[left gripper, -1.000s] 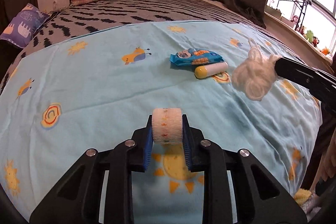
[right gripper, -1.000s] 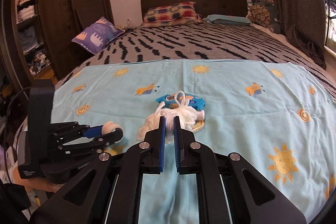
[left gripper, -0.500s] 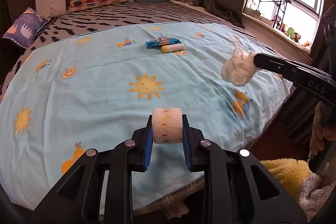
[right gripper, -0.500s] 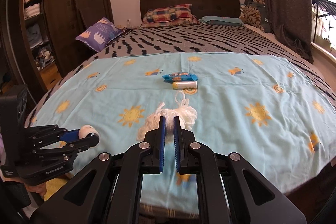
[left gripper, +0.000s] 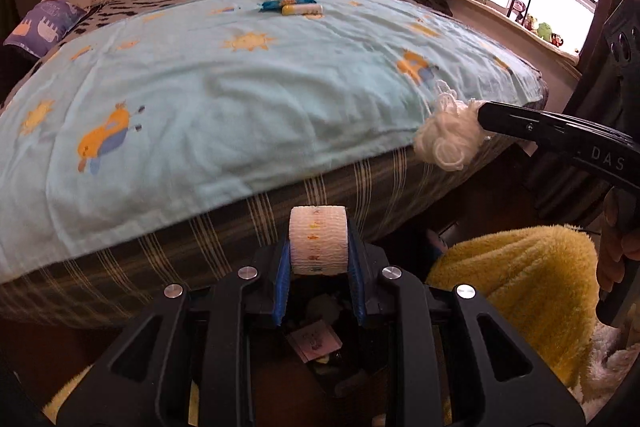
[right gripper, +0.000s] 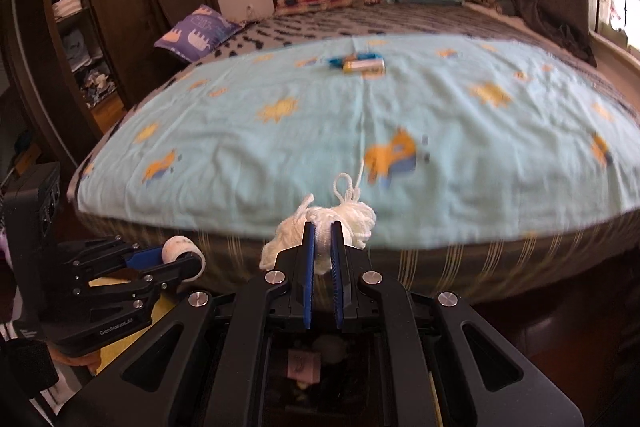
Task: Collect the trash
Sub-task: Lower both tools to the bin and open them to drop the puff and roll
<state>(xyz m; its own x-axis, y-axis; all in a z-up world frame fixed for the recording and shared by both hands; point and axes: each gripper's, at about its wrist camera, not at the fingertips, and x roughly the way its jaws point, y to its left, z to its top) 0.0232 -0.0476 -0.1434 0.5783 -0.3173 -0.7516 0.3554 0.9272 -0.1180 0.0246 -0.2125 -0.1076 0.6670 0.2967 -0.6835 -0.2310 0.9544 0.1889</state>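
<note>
White bandage roll (left gripper: 318, 241) and yarn (right gripper: 320, 233) pinched in closed jaws.

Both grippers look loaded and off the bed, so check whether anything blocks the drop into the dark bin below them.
Nothing visible does. The left gripper holds the tape roll and the right gripper the yarn, above the bin.

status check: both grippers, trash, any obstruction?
Left gripper shut on gauze roll. Right gripper shut on yarn wad. Wrapper and tube remain on bed. Nothing in the way.
</note>
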